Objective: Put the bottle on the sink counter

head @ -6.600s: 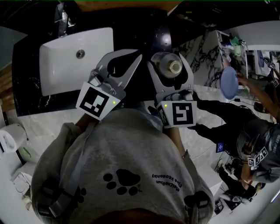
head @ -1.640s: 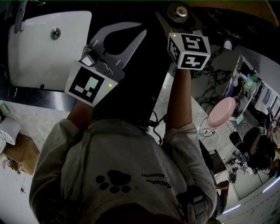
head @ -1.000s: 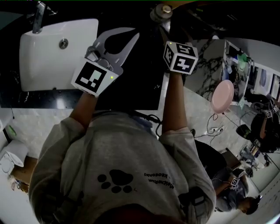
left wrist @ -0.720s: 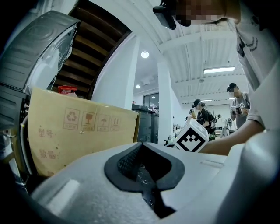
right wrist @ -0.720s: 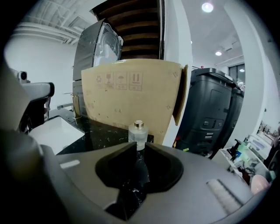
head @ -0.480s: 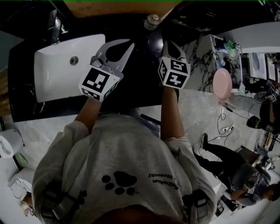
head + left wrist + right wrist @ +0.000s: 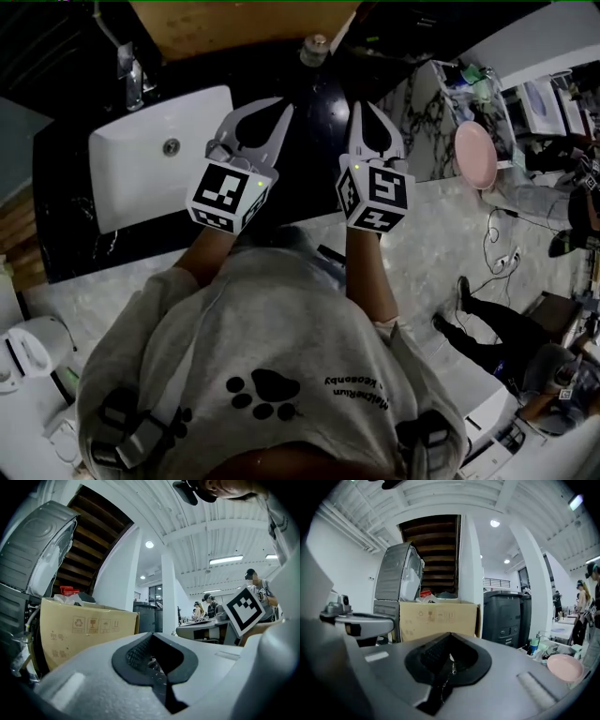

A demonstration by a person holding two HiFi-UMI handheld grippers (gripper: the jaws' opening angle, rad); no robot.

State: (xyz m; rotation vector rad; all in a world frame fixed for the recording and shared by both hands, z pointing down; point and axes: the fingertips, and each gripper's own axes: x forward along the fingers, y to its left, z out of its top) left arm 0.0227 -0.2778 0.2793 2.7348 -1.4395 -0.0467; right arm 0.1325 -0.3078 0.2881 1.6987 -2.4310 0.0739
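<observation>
1. Since a second ago, the right gripper [image 7: 364,108] has let go of the bottle [image 7: 314,49] and drawn back toward the person. Its jaws have come together with nothing between them.
2. The left gripper [image 7: 281,109] has also pulled nearer. Its jaws are pressed together and empty.
3. The bottle stands at the far edge of the black sink counter [image 7: 314,150], to the right of the white sink [image 7: 131,192], apart from both grippers.
4. The grippers are side by side above the counter, the left one beside the sink's right rim.
</observation>
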